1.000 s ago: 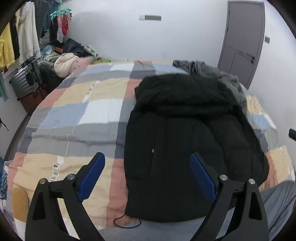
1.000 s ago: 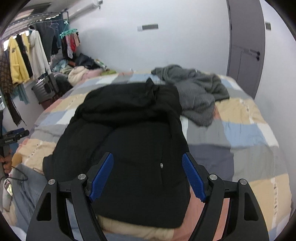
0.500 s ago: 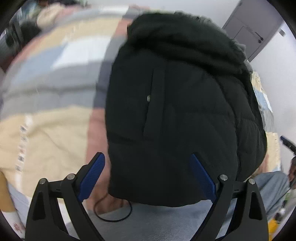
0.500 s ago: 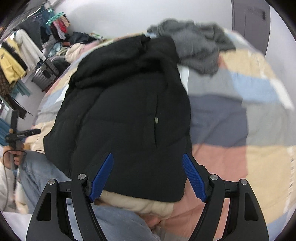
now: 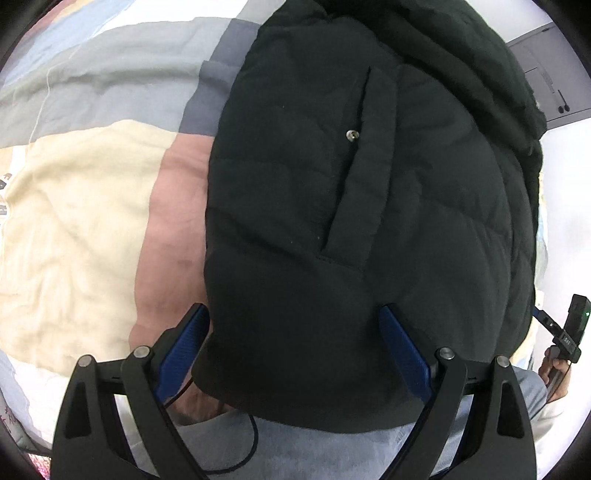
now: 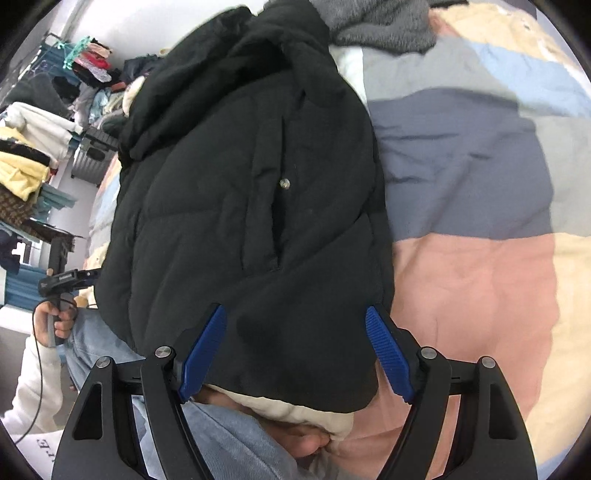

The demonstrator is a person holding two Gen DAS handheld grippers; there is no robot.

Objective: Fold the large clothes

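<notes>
A black padded jacket [image 5: 351,206] lies flat on the patchwork bed cover [image 5: 74,206], hood at the far end, hem toward me. My left gripper [image 5: 295,343] hangs open over the hem's left corner, its blue pads [image 5: 184,343] wide apart and not pressing cloth. In the right wrist view the same black jacket [image 6: 251,206] fills the middle. Over the jacket's lower right corner, my right gripper [image 6: 295,350] is open, with hem fabric showing between the blue pads [image 6: 388,350]. No pad is seen to clamp the cloth.
A grey fleece garment [image 6: 380,26] lies bunched beyond the hood. The person's jeans [image 6: 236,435] press against the bed's near edge. A thin black cable [image 5: 236,446] lies by the hem. A clothes rack and a suitcase [image 6: 92,155] stand at far left, a grey door [image 5: 546,74] far right.
Both grippers have dropped and tipped downward toward the jacket's hem, so the room and wall have left view and the jacket now fills both views. Jaws stay equally wide.
</notes>
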